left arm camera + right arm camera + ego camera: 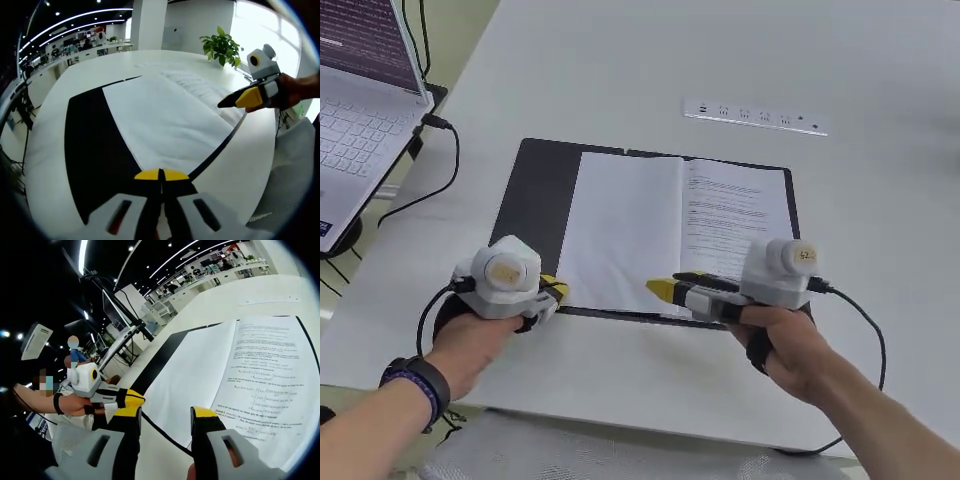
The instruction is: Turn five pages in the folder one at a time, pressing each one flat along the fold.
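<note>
The black folder (535, 200) lies open on the white table. A blank white page (620, 230) is on its left half and a printed page (735, 215) on its right. My left gripper (556, 291) is shut with nothing in it, at the folder's near left edge; its yellow tips (161, 175) meet over the black cover (90, 150). My right gripper (662, 290) stands open at the near edge by the fold. Its jaws (166, 415) point along the printed page (270, 375), and nothing is between them.
An open laptop (360, 100) with a cable (445, 170) sits at the far left. A white power strip (755, 115) lies beyond the folder. The table's near edge (620, 415) runs just behind both hands. A potted plant (220, 47) stands far off.
</note>
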A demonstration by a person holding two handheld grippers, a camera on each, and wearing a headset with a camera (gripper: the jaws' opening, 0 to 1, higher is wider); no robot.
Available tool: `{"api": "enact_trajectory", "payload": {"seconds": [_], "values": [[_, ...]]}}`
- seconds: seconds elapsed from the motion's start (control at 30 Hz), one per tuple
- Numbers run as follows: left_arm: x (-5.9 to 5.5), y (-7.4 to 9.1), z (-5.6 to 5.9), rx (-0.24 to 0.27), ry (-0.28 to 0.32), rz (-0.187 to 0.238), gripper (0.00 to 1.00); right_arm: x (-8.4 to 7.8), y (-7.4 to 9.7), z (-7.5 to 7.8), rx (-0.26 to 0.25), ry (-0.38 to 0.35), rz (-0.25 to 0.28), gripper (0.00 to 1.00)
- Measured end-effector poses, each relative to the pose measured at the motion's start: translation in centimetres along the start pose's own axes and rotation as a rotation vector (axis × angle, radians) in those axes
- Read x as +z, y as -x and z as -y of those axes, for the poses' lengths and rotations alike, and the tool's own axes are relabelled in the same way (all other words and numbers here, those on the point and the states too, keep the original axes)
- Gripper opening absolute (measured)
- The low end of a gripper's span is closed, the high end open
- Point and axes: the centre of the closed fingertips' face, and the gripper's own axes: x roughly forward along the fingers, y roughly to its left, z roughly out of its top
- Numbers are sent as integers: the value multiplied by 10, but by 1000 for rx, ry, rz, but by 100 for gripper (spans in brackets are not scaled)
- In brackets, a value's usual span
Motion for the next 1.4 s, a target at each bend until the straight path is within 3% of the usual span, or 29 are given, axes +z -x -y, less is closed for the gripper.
{"api": "enact_trajectory", "payload": {"seconds": [0.5, 0.7, 0.8, 1.03, 1.2, 1.3, 1.4], "values": [[-1, 1, -1, 3, 11, -10, 0, 14, -4, 14, -16, 16, 27, 28], [-1, 0, -1, 6, -8, -20, 0, 23, -10, 30, -49, 37, 24, 24], [0, 0, -1, 7, -34, -37, 0, 34, -16, 38, -57, 20, 52, 22], [0, 0, -2, 12, -14, -36, 0, 51, -30, 55, -69, 42, 58, 16], [0, 0, -2, 13, -8, -31, 0, 63, -34, 74, -115, -8, 102, 7], [0, 0, -2, 18, -1, -30, 0, 67, -37, 81, -118, -32, 120, 5], [0, 0, -1, 22, 7, -34, 0, 66, -41, 80, -124, -33, 116, 3]]}}
